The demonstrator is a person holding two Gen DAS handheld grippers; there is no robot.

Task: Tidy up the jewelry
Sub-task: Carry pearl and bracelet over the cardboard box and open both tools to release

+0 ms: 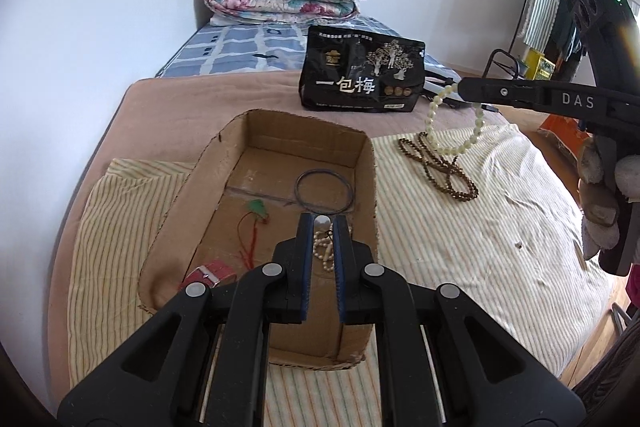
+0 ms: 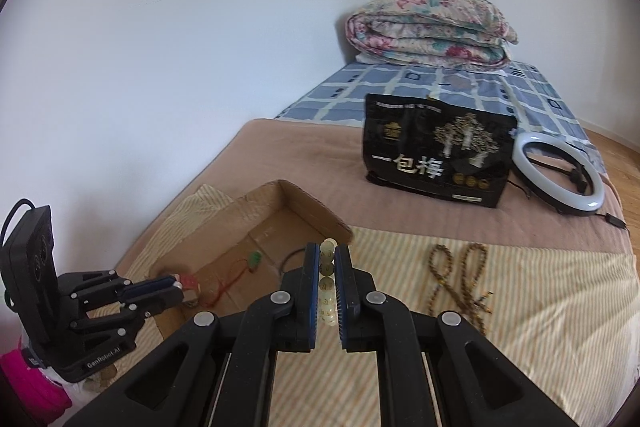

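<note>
Right gripper [image 2: 327,267] fingers clamping pale bead bracelet [image 1: 456,123] aloft, left gripper [image 1: 322,227] seemingly parted over box [image 1: 280,131]

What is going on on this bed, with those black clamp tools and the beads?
A person is sorting jewelry into a cardboard box on the bed. The right gripper holds a pale bead bracelet in the air, above the striped cloth beside the box. The left gripper hovers over the box, seemingly empty. A brown bead necklace lies outside on the cloth.
</note>
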